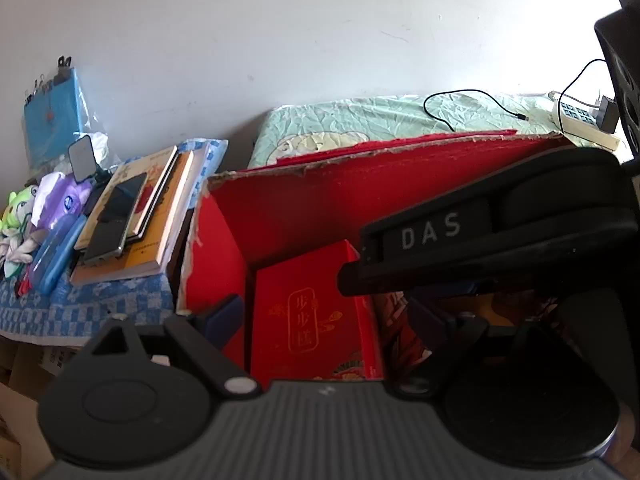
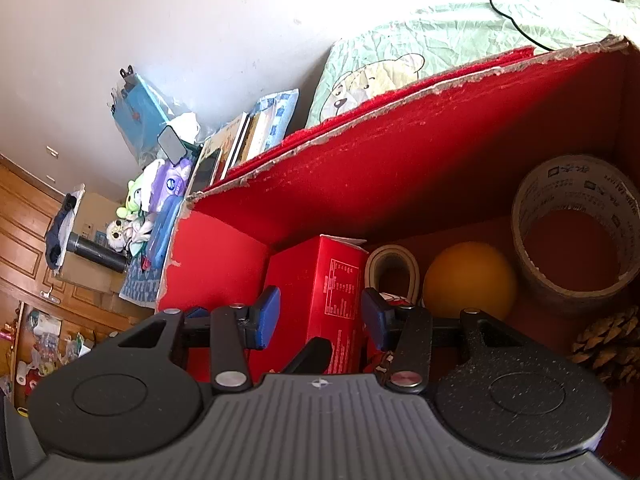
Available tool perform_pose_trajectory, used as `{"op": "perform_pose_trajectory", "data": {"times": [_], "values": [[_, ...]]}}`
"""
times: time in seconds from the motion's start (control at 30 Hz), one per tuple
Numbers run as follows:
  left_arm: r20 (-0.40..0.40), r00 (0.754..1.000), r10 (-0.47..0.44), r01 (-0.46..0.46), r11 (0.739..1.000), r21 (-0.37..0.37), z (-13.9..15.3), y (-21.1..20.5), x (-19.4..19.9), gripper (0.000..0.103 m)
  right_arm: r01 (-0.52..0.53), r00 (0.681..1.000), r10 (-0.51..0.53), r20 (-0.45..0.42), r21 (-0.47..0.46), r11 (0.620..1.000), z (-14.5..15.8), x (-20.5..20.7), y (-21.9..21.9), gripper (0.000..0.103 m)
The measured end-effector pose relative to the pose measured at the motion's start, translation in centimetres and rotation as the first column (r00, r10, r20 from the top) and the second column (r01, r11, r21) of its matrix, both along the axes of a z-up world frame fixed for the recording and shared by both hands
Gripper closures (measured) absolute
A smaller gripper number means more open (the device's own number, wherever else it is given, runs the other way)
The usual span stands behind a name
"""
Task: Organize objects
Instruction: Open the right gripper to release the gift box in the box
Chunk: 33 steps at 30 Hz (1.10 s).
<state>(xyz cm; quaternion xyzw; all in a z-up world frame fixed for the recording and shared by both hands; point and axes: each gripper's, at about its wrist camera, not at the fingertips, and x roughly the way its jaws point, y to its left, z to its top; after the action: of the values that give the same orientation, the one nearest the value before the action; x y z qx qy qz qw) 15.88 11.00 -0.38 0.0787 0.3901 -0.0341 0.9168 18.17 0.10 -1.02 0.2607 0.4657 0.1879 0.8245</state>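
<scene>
A big red cardboard box (image 1: pixel 320 200) with torn rims holds a small red carton (image 1: pixel 312 312) standing against its left wall. My left gripper (image 1: pixel 328 320) is open above the box, fingers on either side of the carton, not touching it. My right gripper (image 2: pixel 318 316) is inside the box (image 2: pixel 400 152) with its blue pads (image 2: pixel 266 316) close on both sides of the red carton (image 2: pixel 320 288); I cannot tell whether they press it. The right gripper's black body, marked DAS, shows in the left wrist view (image 1: pixel 480 232).
The box also holds a tape roll (image 2: pixel 576 232), an orange ball (image 2: pixel 468 280), a white roll (image 2: pixel 394 268) and a pine cone (image 2: pixel 608 344). A side table (image 1: pixel 80 304) at the left carries books (image 1: pixel 140 216) and toys. A bed (image 1: pixel 380 120) lies behind with a cable and power strip (image 1: pixel 580 120).
</scene>
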Motion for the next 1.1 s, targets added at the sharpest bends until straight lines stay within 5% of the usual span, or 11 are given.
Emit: {"op": "perform_pose_trajectory", "data": {"times": [0.77, 1.1], "values": [[-0.004, 0.999, 0.037, -0.037, 0.998, 0.055, -0.1, -0.6, 0.0, 0.013, -0.018, 1.000, 0.018, 0.019, 0.026, 0.999, 0.2, 0.1, -0.4, 0.053], [0.077, 0.996, 0.034, -0.043, 0.992, 0.121, 2.5, -1.6, -2.2, 0.009, 0.124, 0.985, -0.117, 0.126, -0.050, 0.991, 3.5, -2.4, -3.1, 0.052]]}}
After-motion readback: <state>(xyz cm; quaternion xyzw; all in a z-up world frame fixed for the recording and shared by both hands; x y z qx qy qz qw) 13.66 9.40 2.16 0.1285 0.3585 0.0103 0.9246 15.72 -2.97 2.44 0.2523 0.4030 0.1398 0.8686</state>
